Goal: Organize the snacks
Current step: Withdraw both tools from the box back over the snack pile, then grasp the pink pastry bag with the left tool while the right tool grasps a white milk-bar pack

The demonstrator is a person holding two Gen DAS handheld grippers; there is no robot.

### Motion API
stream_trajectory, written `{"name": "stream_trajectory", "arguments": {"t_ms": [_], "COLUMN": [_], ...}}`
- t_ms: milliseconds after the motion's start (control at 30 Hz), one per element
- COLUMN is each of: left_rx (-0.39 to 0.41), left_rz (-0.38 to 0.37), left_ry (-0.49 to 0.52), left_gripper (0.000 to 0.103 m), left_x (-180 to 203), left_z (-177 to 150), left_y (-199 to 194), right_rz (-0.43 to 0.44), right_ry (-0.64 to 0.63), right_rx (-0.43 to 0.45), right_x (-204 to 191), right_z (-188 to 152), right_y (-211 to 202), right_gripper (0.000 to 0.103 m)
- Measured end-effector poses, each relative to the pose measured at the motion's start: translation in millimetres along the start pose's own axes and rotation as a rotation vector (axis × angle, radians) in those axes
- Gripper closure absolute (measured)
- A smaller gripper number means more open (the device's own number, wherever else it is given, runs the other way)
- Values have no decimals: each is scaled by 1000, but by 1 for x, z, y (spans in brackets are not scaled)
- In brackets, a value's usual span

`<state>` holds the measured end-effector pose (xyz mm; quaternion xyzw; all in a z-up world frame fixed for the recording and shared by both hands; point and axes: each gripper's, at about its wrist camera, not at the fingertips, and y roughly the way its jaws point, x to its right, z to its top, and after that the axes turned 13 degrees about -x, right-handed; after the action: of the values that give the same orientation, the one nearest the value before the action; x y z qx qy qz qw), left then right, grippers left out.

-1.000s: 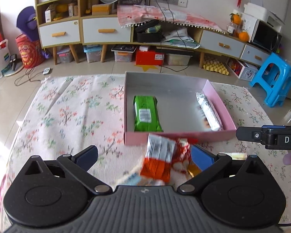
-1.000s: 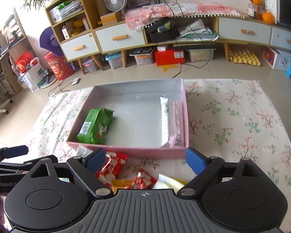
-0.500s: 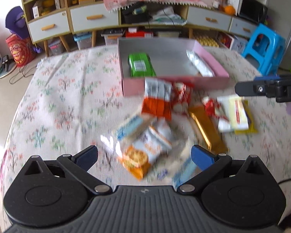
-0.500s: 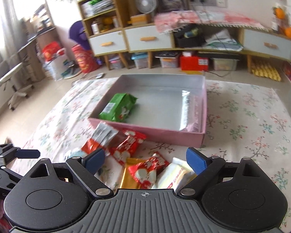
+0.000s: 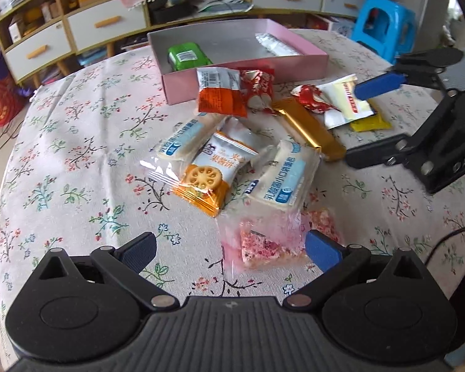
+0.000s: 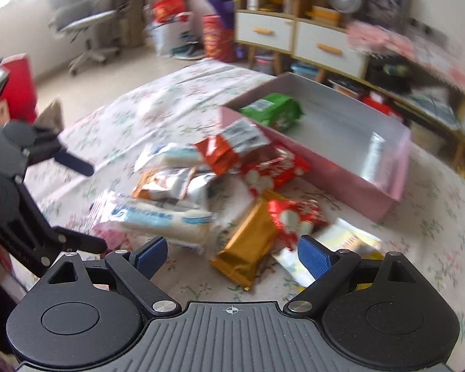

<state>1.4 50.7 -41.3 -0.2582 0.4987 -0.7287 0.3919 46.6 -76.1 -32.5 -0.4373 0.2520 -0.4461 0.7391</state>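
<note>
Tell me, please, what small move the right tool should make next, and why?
Probably ease the right tool down onto the gold bar: its jaws are open and empty, the bar lies between them, and the pink box holds only two snacks.

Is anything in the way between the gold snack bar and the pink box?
Yes. A red packet and an orange-and-white packet lie between the gold bar and the pink box, leaning on its near wall.

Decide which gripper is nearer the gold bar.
Right. The right gripper hangs open just before the gold bar, which lies between its fingers. The left gripper sits farther back, behind the pink packet.
</note>
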Motion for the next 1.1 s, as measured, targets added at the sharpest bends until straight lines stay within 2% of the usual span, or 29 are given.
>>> {"name": "stream_trajectory", "arguments": {"t_ms": [300, 500, 567, 633, 700, 733, 800, 1000, 1067, 1100], "left_rx": [15, 16, 15, 18, 25, 28, 33, 30, 14, 3], "left_rz": [-39, -30, -29, -35, -44, -49, -57, -69, -58, -49], "left_ry": [107, 175, 188, 193, 176, 168, 157, 109, 93, 86], "left_gripper": [1, 1, 1, 1, 1, 2, 4, 20, 35, 38], "left_x": [4, 11, 13, 12, 10, 9, 8, 1, -1, -2], "left_z": [-6, -7, -6, -4, -2, -1, 2, 6, 6, 7], "left_y": [-1, 2, 5, 8, 11, 12, 13, 15, 16, 16], "right_rz": [-1, -14, -6, 2, 5, 14, 42, 116, 145, 159], "right_ry": [-168, -177, -178, -182, -172, -155, -117, -5, 40, 59], "right_rx": [-43, -12, -21, -40, -54, -66, -74, -60, -64, -64], "right_x": [-33, -38, -38, -39, -38, -36, -32, -18, -12, -9], "right_z": [10, 16, 19, 20, 21, 23, 25, 31, 33, 33], "right_y": [24, 30, 34, 39, 43, 46, 47, 38, 35, 33], "right_gripper": [10, 15, 25, 31, 41, 51, 61, 74, 77, 77]}}
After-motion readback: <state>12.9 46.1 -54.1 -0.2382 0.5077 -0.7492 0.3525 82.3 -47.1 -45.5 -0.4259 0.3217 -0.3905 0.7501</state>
